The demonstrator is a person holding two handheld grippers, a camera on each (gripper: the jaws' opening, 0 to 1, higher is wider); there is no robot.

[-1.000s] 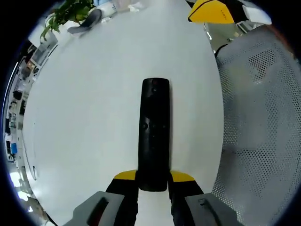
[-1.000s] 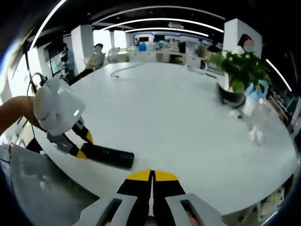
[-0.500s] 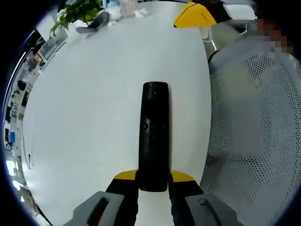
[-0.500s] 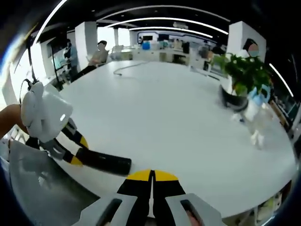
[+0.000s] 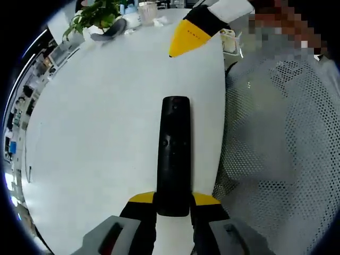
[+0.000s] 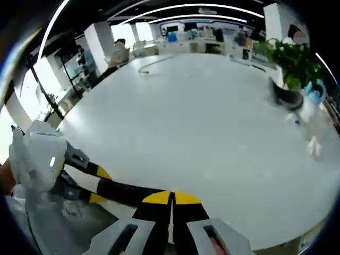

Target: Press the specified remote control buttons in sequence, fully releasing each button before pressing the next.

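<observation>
While the left gripper [image 5: 172, 204] clamps the near end of the black remote control [image 5: 173, 154] between its yellow-tipped jaws, the remote stretches straight ahead above the white table [image 5: 95, 122], close to the table's edge beside a grey mesh chair [image 5: 281, 154]. From the upper right of the left gripper view comes the right gripper [image 5: 188, 37], its yellow tips pressed together with nothing between them — poised above the table beyond the remote's far end. In the right gripper view those jaws [image 6: 171, 199] meet at a seam, and the left gripper [image 6: 95, 183] holds the remote [image 6: 130, 192] just left of them. A potted plant [image 6: 292, 69] stands far across the table.
</observation>
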